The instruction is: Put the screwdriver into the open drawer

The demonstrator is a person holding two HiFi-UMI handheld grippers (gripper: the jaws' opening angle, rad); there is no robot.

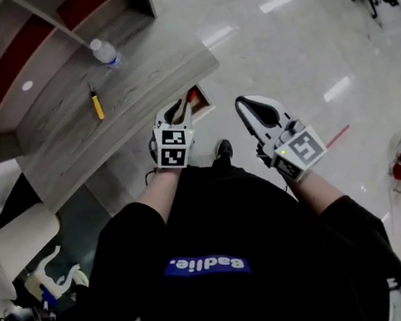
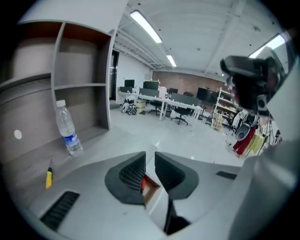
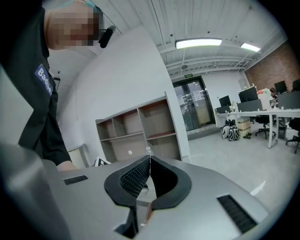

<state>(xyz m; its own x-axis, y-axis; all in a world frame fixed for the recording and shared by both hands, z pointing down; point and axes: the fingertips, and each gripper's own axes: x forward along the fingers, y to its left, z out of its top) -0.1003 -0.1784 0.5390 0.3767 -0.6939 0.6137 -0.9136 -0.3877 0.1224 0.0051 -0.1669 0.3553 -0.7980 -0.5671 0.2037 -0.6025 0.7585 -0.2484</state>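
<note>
Screwdriver (image 1: 97, 103) lies on the desk (image 1: 155, 79) near the bottle (image 1: 106, 53), and we see the left gripper (image 2: 150, 161) a narrow gap apart on nothing, drawer (image 1: 197, 99) showing past its tips, while the right gripper (image 3: 150, 161) is closed tip to tip, empty.

I held my left gripper (image 1: 180, 112) with its jaws a narrow gap apart and empty, and my right gripper (image 1: 251, 110) with its jaws tip to tip, both before my chest.
</note>
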